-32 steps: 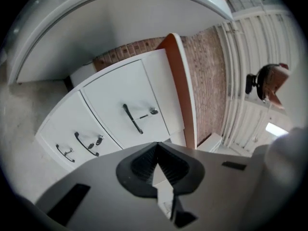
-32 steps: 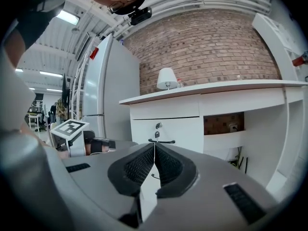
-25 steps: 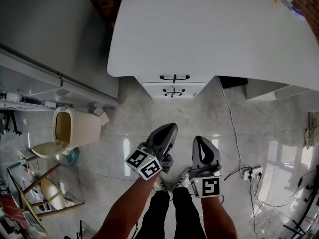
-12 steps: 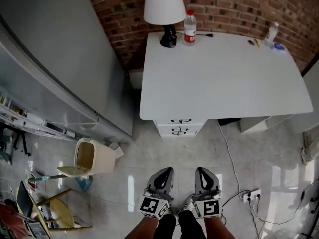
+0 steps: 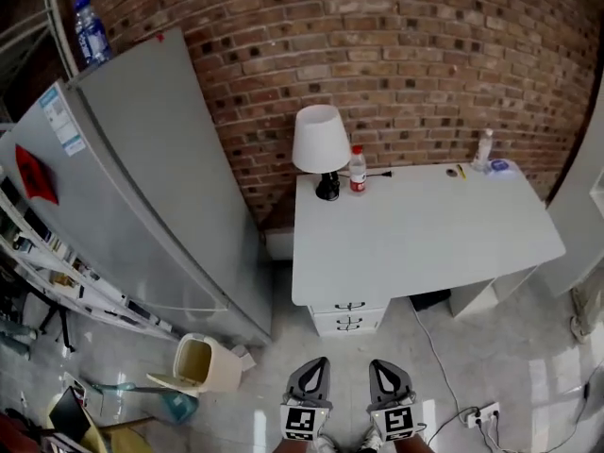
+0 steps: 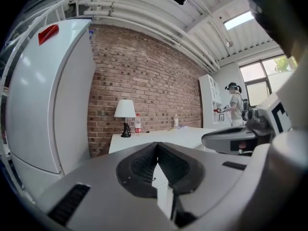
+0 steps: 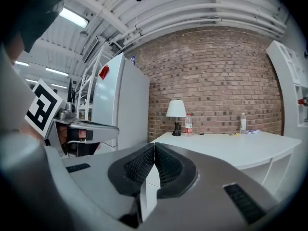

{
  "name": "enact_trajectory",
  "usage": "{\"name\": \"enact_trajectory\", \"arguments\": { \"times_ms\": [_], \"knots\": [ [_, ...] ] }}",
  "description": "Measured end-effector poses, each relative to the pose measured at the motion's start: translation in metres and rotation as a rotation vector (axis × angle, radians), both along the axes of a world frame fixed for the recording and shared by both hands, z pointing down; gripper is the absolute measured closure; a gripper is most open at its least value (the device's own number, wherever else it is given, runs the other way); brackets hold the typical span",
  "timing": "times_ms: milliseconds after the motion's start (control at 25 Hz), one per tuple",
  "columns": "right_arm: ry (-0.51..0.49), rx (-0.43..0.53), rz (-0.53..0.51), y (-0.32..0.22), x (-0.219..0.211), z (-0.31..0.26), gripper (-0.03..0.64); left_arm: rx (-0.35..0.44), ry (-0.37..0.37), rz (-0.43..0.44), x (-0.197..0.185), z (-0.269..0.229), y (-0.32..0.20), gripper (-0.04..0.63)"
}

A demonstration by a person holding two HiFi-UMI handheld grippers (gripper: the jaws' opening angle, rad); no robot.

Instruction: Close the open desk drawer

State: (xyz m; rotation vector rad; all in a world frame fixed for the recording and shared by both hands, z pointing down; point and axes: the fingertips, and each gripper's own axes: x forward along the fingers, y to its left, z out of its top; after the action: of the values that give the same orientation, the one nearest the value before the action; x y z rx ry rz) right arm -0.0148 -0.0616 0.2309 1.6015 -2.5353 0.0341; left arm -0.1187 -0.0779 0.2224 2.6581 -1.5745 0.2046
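Desk drawers (image 5: 347, 315), white w/ dark handles, sit under worktop (image 5: 425, 243) left front edge. Handles show in head view only, not gripper views. My left tongs (image 5: 310, 366) & right tongs (image 5: 385, 367) are both closed, empty, well short of worktop.

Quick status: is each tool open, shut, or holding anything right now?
Left grey two-jaw tool: closed, jaws together, holding nothing.
Right grey two-jaw tool: closed, jaws together, holding nothing.

drawers (image 5: 348, 315): open/shut too small to tell | white cabinet (image 5: 578, 234): cut off
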Motion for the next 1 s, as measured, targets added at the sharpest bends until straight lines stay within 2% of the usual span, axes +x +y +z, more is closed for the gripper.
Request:
{"name": "enact_trajectory", "arguments": {
  "times_ms": [160,280,480,720,1000],
  "knots": [
    [-0.003,-0.001,0.002,0.014,0.003,-0.037,0.591,0.031,0.017,-0.016,-0.011,-0.039,0.010,0.589],
    [0.001,-0.015,0.005,0.031,0.008,-0.056,0.591,0.015,0.005,-0.006,-0.019,-0.058,0.028,0.589],
    [-0.007,0.014,0.009,0.036,0.014,-0.086,0.591,0.009,-0.004,0.016,-0.024,-0.078,0.037,0.589],
    [-0.009,0.038,0.011,0.052,0.016,-0.113,0.591,0.004,0.018,0.027,-0.014,-0.102,0.049,0.589],
    [-0.018,0.089,0.024,0.052,0.020,-0.138,0.591,0.047,0.022,0.033,-0.011,-0.123,0.053,0.589]
  ]
}}
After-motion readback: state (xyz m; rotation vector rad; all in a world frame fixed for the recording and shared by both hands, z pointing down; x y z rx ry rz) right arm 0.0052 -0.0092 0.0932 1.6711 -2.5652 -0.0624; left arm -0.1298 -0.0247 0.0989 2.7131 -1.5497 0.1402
